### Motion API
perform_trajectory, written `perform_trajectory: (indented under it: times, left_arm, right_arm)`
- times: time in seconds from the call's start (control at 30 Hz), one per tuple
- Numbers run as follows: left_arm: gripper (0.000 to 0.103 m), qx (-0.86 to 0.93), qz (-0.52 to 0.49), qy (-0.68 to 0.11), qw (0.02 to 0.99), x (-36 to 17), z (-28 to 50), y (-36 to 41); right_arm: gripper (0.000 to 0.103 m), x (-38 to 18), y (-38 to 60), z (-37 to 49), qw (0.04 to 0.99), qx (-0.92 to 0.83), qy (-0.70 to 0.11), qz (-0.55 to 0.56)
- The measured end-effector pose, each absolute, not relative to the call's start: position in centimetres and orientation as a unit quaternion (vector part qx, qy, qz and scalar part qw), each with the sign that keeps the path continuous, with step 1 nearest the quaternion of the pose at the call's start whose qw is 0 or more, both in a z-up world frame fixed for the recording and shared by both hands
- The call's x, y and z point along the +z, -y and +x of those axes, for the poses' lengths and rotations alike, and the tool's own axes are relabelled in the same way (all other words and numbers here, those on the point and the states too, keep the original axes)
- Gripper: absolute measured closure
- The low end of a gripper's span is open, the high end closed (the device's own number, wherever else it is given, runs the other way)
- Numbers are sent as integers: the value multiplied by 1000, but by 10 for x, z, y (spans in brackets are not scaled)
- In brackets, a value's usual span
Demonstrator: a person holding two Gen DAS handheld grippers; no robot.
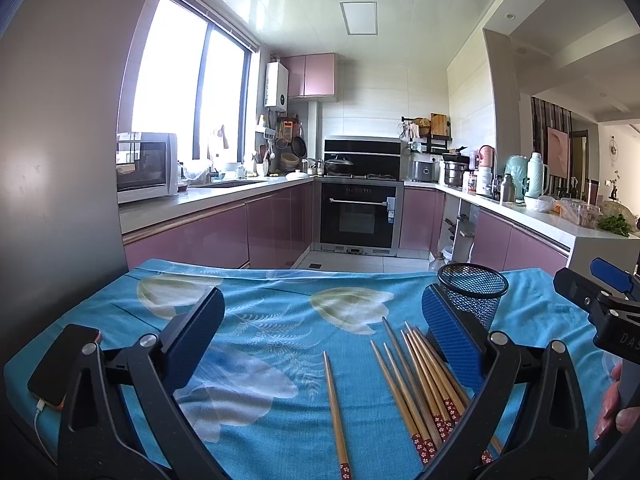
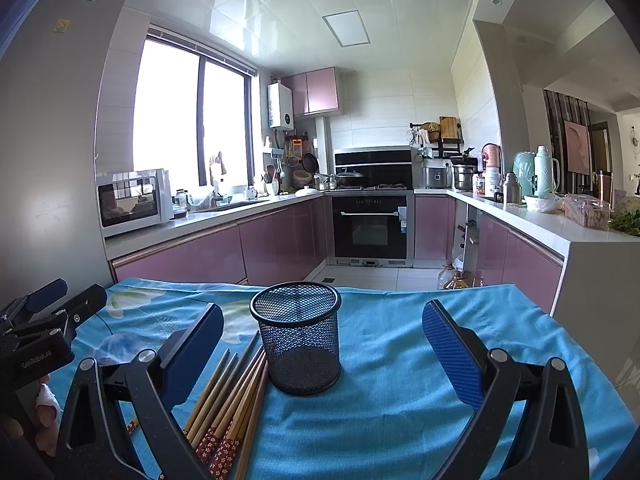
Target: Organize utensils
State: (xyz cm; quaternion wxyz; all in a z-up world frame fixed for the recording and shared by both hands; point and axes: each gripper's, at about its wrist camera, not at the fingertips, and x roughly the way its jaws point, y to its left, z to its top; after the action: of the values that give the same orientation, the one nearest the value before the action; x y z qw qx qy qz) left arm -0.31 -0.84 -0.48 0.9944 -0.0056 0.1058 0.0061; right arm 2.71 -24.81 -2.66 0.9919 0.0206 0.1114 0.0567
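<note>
Several wooden chopsticks [image 1: 420,384] with red flowered ends lie in a loose bundle on the blue cloth, and a single chopstick [image 1: 336,412] lies apart to their left. The bundle of chopsticks [image 2: 232,396] also shows in the right wrist view, left of a black mesh cup [image 2: 298,344]. The mesh cup [image 1: 472,292] stands upright and holds nothing. My left gripper [image 1: 320,340] is open above the chopsticks, nothing between its fingers. My right gripper [image 2: 322,344] is open, its fingers standing either side of the cup without touching it.
A phone [image 1: 60,364] on a charging cable lies at the cloth's left edge. The table with the blue flowered cloth [image 2: 400,380] ends at its far edge toward the kitchen floor. Purple cabinets, an oven and cluttered counters stand well beyond. A person's fingers [image 1: 612,404] hold the right gripper's handle.
</note>
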Motion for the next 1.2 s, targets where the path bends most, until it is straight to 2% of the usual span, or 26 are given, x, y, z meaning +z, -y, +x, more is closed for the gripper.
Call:
perform_trajectory:
  times: [1.2]
  left_arm:
    - [6, 3, -12, -132, 991, -9, 6, 8]
  right_arm:
    - [7, -24, 247, 32, 990, 61, -127, 16]
